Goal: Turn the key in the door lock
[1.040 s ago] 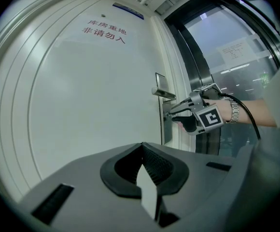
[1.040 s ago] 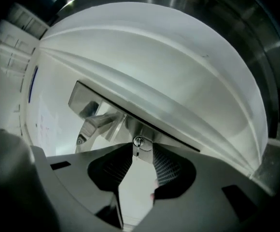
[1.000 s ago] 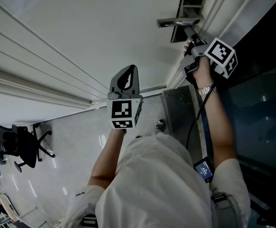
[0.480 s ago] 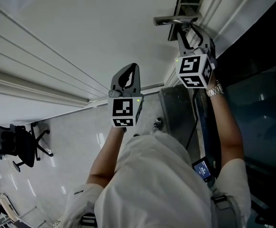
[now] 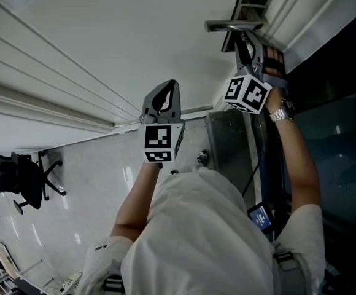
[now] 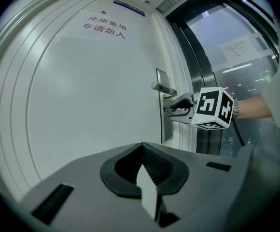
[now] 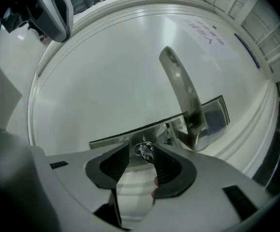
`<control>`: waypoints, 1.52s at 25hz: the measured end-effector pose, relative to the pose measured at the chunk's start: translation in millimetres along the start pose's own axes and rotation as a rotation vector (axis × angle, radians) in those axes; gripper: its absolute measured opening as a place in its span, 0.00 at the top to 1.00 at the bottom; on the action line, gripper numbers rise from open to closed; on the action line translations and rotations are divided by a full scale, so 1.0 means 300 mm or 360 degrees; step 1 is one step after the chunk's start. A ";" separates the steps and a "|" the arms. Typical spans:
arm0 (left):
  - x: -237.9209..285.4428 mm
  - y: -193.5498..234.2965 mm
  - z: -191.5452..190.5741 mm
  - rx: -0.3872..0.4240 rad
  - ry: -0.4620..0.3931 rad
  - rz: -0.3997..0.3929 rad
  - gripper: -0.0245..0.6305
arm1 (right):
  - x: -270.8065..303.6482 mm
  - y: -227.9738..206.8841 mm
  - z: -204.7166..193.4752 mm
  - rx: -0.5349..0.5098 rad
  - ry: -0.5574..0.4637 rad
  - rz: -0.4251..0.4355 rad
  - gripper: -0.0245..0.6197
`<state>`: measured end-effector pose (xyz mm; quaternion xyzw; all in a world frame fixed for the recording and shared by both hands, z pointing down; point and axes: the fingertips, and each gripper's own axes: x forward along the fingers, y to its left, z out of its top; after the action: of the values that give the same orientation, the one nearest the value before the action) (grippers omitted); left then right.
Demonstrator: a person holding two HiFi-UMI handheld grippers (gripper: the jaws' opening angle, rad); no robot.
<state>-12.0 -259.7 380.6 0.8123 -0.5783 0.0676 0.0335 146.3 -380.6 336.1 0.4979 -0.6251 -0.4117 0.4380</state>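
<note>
The white door [image 5: 104, 48] has a metal lever handle [image 5: 233, 24] with the lock below it. In the right gripper view a key with a ring [image 7: 144, 150] sticks out of the lock plate [image 7: 116, 138], under the handle [image 7: 183, 95]. My right gripper [image 7: 141, 153] has just been opening; its tips stand on either side of the key without pressing on it. In the head view my right gripper [image 5: 247, 47] points at the lock. My left gripper [image 5: 164, 100] hangs shut and empty in front of the door, well left of the lock, as the left gripper view [image 6: 142, 149] also shows.
A dark glass panel [image 5: 337, 134] borders the door frame on the right. An office chair [image 5: 27, 180] stands on the pale floor at the left. Red characters [image 6: 104, 27] are printed high on the door. The person's torso fills the lower middle of the head view.
My right gripper has rolled about its own axis, so its marker cube swung from the right side round to the left. Its jaws have opened. The left gripper has stayed put.
</note>
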 end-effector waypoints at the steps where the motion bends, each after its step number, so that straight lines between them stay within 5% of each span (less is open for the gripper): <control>1: 0.000 0.002 0.000 0.0000 0.0000 0.0004 0.95 | 0.003 0.005 0.001 -0.0014 0.0000 0.0003 0.73; 9: 0.007 0.003 -0.004 -0.0006 0.0007 0.0015 0.95 | 0.018 0.008 -0.007 0.0009 -0.0009 -0.0028 0.76; 12: 0.014 -0.002 -0.007 -0.0004 0.0009 0.0015 0.95 | 0.018 -0.031 -0.008 0.0142 -0.0029 -0.0095 0.94; 17: 0.024 -0.010 -0.005 -0.0006 0.0011 0.0018 0.95 | 0.016 -0.046 -0.010 0.0462 -0.0026 -0.0092 0.94; 27: 0.060 -0.019 0.009 0.0004 0.0006 0.0058 0.95 | 0.034 -0.072 -0.021 0.1634 -0.0081 0.0108 0.94; 38: 0.108 -0.096 0.023 0.0027 -0.0004 0.0115 0.95 | 0.041 -0.068 -0.069 0.3197 -0.0156 0.0458 0.94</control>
<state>26.2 -281.2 379.3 0.7914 -0.6066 0.0725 0.0234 169.9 -397.8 324.1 0.5383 -0.7533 0.3405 -0.1637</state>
